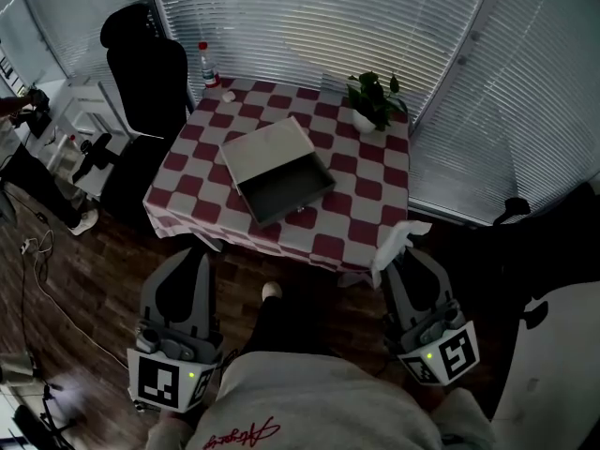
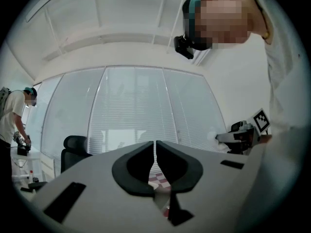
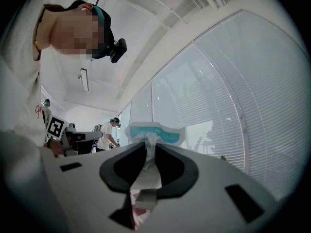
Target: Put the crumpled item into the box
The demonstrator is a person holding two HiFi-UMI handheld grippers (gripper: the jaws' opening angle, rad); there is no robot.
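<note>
Here the right gripper [image 1: 405, 247] pinches the crumpled item [image 1: 395, 240], a white wad with a blue patch that pokes out past the jaw tips, close to the near corner of the checkered table [image 1: 373, 172]. The open grey box [image 1: 286, 185] sits on that table well ahead of this gripper and off to its left, its pale lid [image 1: 266, 148] touching its far side, with a potted plant [image 1: 374, 101] farther ahead. The left gripper [image 1: 191, 257] is held short of the table, its jaws pressed together on nothing, the box ahead and to its right.
</note>
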